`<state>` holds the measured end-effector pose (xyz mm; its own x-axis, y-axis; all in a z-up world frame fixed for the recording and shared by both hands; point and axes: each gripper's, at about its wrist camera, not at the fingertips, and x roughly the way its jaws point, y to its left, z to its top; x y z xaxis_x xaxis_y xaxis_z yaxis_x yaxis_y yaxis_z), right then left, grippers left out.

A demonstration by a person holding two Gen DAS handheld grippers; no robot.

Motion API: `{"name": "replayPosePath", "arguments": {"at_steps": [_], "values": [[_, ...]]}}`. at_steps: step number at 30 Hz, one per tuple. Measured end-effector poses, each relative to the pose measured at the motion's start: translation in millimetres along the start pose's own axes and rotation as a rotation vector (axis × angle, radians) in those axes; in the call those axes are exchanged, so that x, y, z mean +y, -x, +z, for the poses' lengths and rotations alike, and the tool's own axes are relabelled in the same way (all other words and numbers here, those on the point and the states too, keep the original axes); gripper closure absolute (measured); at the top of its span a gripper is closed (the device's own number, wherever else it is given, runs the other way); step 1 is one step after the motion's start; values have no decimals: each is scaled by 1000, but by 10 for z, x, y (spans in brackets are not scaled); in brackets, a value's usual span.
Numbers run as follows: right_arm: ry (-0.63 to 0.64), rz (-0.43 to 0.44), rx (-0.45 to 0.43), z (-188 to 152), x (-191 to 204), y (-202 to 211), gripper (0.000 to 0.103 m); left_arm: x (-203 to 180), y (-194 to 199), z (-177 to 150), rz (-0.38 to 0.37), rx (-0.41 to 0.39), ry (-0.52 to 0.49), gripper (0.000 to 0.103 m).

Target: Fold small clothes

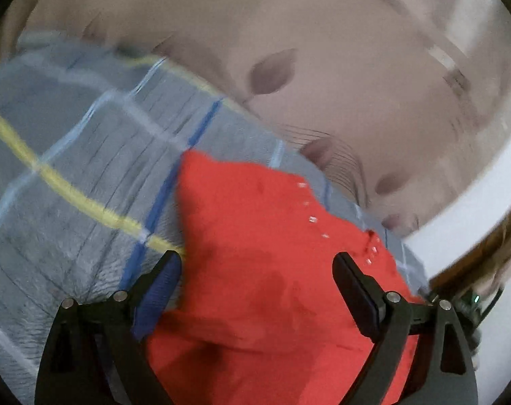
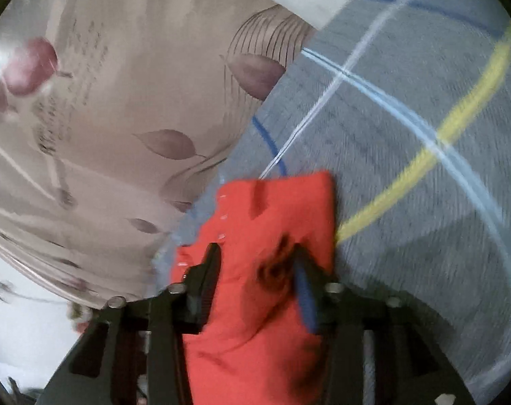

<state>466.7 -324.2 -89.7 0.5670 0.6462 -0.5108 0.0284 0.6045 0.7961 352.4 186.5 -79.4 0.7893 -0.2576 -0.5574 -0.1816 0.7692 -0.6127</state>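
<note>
A small red garment with small white snaps along one edge lies on a grey checked blanket. In the left wrist view my left gripper is open, its jaws wide apart over the red cloth. In the right wrist view the same red garment fills the gap between the jaws of my right gripper. The cloth is bunched and creased against the right finger. The jaws stand partly closed around it. Both views are blurred by motion.
The blanket has yellow, blue and white stripes. It lies on a beige bedsheet with a leaf print, also in the right wrist view. A white wall or floor lies beyond the bed edge.
</note>
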Motion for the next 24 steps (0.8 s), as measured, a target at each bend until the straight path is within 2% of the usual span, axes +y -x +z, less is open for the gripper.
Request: {"name": "replayPosePath", "arguments": {"at_steps": [1, 3, 6, 7, 9, 11, 13, 14, 15, 16, 17, 18, 19, 21, 24], "values": [[14, -16, 14, 32, 15, -34, 93, 23, 48, 15, -24, -26, 12, 12], [43, -34, 16, 77, 67, -52, 93, 6, 128, 9, 8, -83, -11, 12], [91, 58, -86, 113, 242, 172, 93, 40, 69, 7, 17, -55, 8, 12], [111, 53, -113, 128, 267, 215, 93, 49, 67, 13, 21, -57, 15, 12], [111, -2, -73, 149, 189, 97, 93, 58, 85, 13, 19, -72, 23, 12], [97, -17, -33, 154, 87, -14, 93, 60, 82, 8, 18, -74, 23, 12], [48, -21, 4, 167, -34, -92, 86, 58, 67, 12, 19, -72, 24, 12], [6, 15, 7, 167, -101, -83, 80, 57, 72, 12, 19, -71, 24, 12], [-49, 74, 13, 164, -173, -63, 59, 53, 66, 14, 18, -69, 23, 12], [-95, 143, 7, 153, -233, -15, 48, 52, 67, 13, 19, -66, 21, 12], [-85, 180, -11, 140, -220, 60, 45, 52, 73, 17, 20, -65, 20, 12], [-59, 165, -11, 134, -184, 96, 43, 49, 68, 18, 19, -63, 19, 12], [-6, 141, 4, 111, -110, 129, 43, 49, 68, 16, 18, -62, 19, 12], [49, 166, 73, 43, -27, 119, 43, 44, 63, 14, 19, -62, 20, 12], [133, 136, 126, -55, 74, 94, 43, 44, 58, 17, 20, -60, 19, 12]]}}
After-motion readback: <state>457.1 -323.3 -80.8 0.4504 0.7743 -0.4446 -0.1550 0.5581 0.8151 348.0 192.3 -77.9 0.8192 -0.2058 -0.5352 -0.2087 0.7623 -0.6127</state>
